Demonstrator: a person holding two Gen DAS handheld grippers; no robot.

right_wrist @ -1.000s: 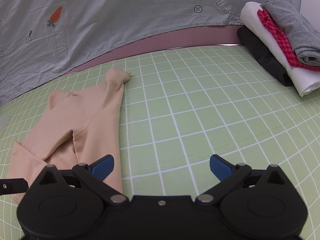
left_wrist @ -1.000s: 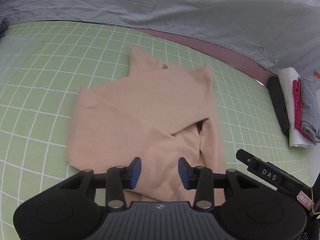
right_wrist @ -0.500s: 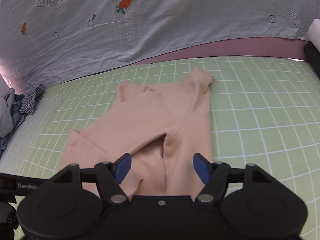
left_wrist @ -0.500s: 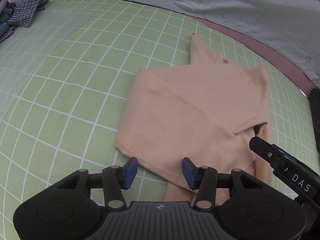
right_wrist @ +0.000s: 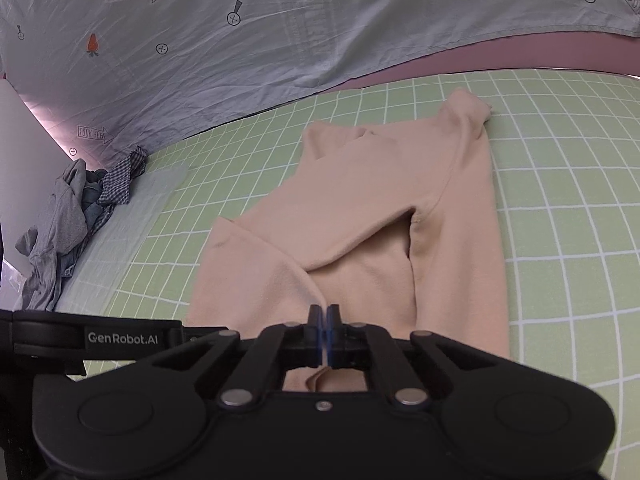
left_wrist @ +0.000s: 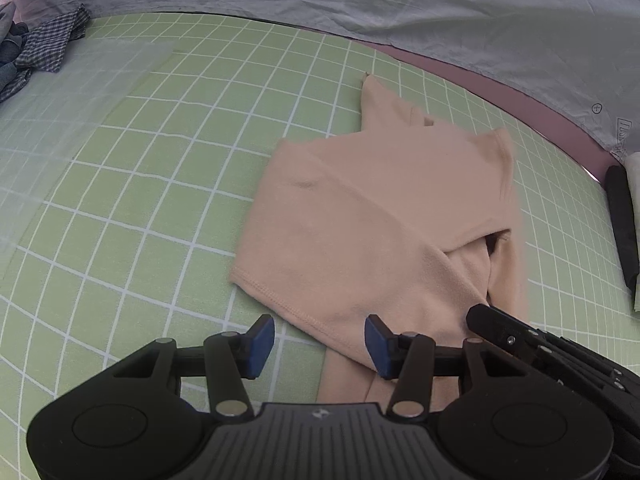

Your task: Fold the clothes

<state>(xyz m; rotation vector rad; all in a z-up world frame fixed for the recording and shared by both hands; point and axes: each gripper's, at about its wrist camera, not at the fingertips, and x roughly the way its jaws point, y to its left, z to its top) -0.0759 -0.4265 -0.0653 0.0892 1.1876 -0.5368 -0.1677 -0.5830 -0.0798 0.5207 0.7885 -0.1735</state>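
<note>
A peach long-sleeved top (left_wrist: 372,216) lies partly folded on the green grid mat (left_wrist: 160,200), its sleeves crossed over the body. My left gripper (left_wrist: 316,344) is open, its blue pads (left_wrist: 262,338) straddling the near hem without touching it. The right gripper's black body (left_wrist: 520,340) pokes in at the lower right of the left wrist view. In the right wrist view the top (right_wrist: 360,216) stretches away from me, and my right gripper (right_wrist: 324,332) is shut on its near edge, fabric bunching under the jaws. The left gripper's body (right_wrist: 100,338) shows at the left.
A heap of unfolded grey and checked clothes (right_wrist: 76,208) sits at the mat's far left. A folded stack with a black item (left_wrist: 622,220) lies at the right edge. A pale printed sheet (right_wrist: 280,32) hangs behind the mat.
The right gripper swung left over the top and closed from wide open onto its near edge. The left gripper shifted left to the hem and stayed open.
</note>
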